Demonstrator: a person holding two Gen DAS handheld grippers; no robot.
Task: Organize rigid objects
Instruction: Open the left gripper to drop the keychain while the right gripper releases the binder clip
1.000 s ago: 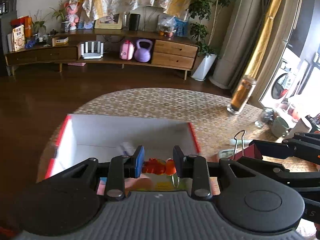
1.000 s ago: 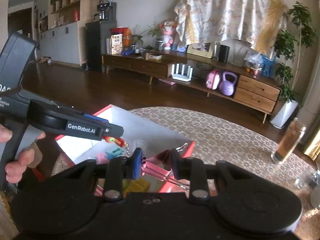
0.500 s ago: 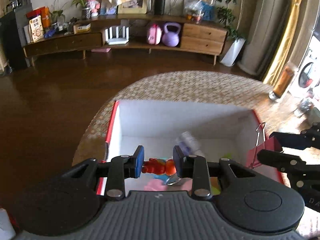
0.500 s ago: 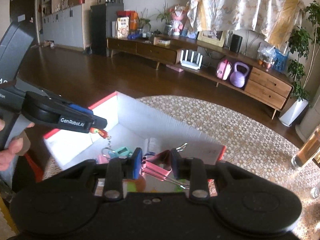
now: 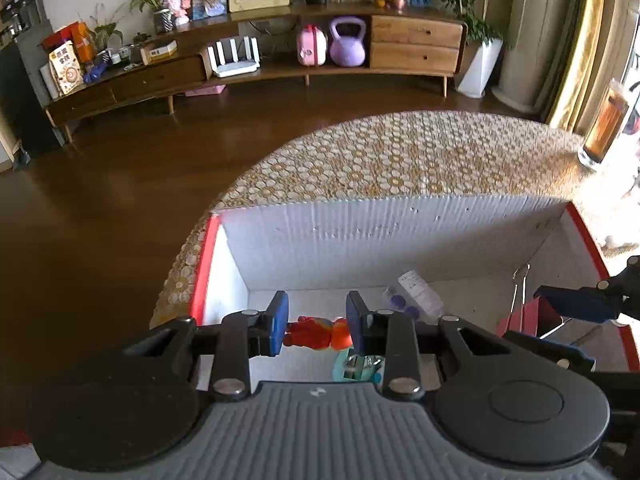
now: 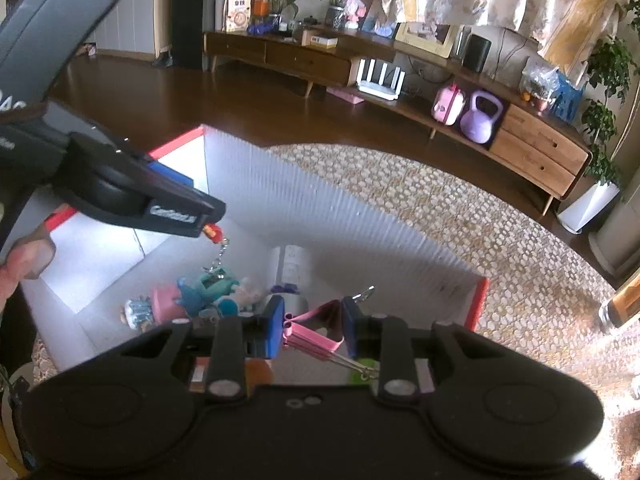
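both grippers hang over a white box (image 5: 360, 240) with red outer edges that sits on a round patterned table (image 5: 400, 152). the left gripper (image 5: 317, 322) is closed on a small red and orange figure keychain (image 5: 316, 332), squeezed sideways between its 2 blue pads (image 5: 279, 322); in the right wrist view the same figure (image 6: 212, 233) peeks out at the tip of the left gripper (image 6: 200, 222), and a short chain (image 6: 218, 256) dangles from it down toward the toys on the box floor. the right gripper (image 6: 313, 326) is closed on a pink binder clip (image 6: 316, 330), with the clip's body pinched between the pads and its wire handles sticking out, 1 up past the right finger and the others down toward the camera; from the left wrist view the clip (image 5: 520, 316) shows reddish at the right side of the box, held above the floor just inside the right wall. on the box floor lie a teal figure (image 6: 212, 286), a pink one (image 6: 164, 306) beside it, and a white tube-like pack (image 6: 290, 264) leaning toward the far wall. a glass bottle of amber liquid (image 5: 604, 128) stands on the far right of the table, well apart from the box. behind, a long wooden sideboard (image 5: 256, 64) carries a purple kettlebell (image 5: 347, 42) and a white router (image 5: 234, 56).
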